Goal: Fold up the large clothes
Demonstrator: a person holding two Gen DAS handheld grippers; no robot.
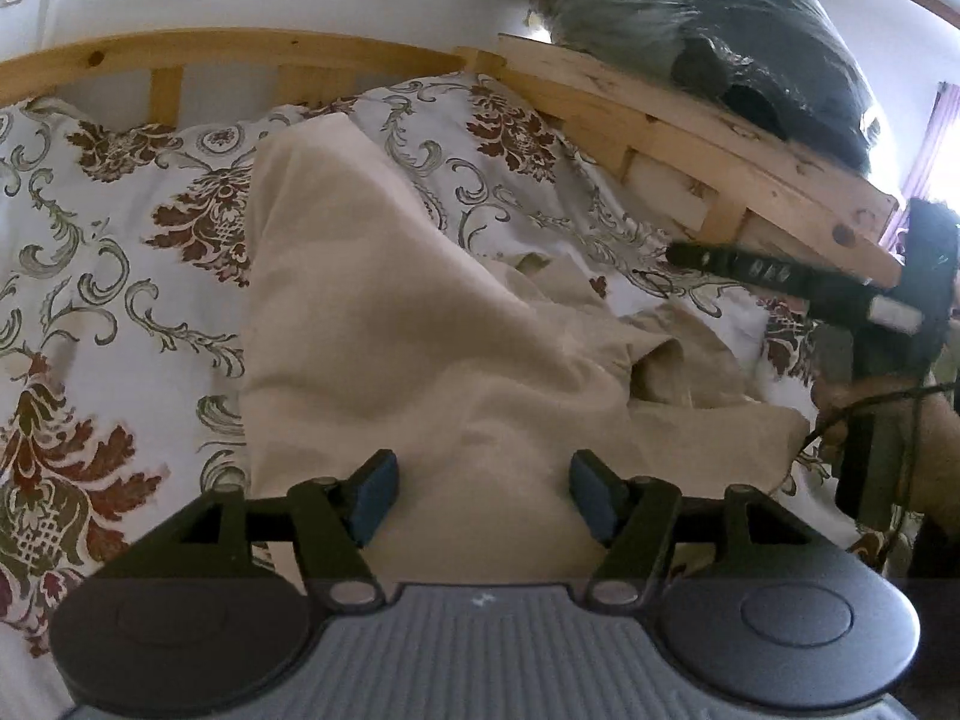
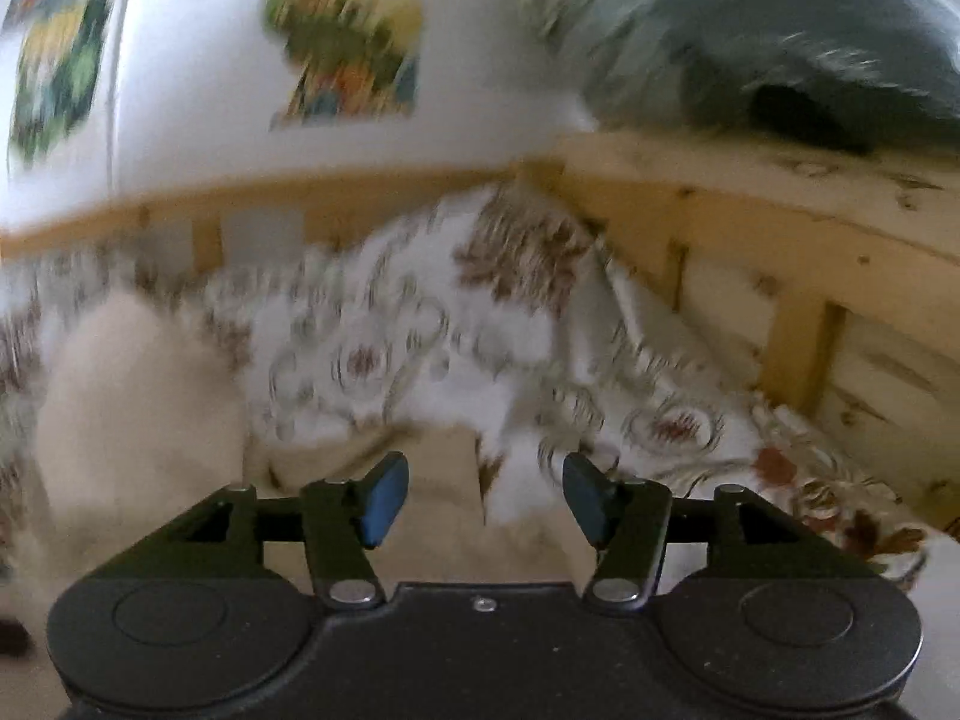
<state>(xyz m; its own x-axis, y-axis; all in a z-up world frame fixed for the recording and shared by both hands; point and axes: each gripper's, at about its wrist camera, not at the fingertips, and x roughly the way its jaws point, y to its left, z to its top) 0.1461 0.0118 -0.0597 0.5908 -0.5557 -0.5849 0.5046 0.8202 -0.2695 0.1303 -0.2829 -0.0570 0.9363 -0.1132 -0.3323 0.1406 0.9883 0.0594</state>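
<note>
Setting: bed with a floral bedspread [image 1: 114,228], white ground with dark red and grey-green scrollwork, framed by a pine bed rail [image 1: 708,138] along the back and the right side.
Garment: beige cloth [image 1: 384,324] lies on the bedspread, one long flat panel running toward the back rail, its right part bunched in folds; which kind of garment it is I cannot tell.
Left gripper [image 1: 483,495]: jaws apart, blue pads either side of the cloth's near end, nothing between them.
Right gripper [image 2: 486,495]: jaws apart, empty, over the cloth's edge and the bedspread; its own view is motion-blurred. From the left wrist it shows at the right [image 1: 720,261], beside the bunched folds.
Above rail: plastic-wrapped bundle [image 1: 720,24] of dark and teal fabric on the right rail's top.
Wall: white, with floral prints [image 2: 348,36].
</note>
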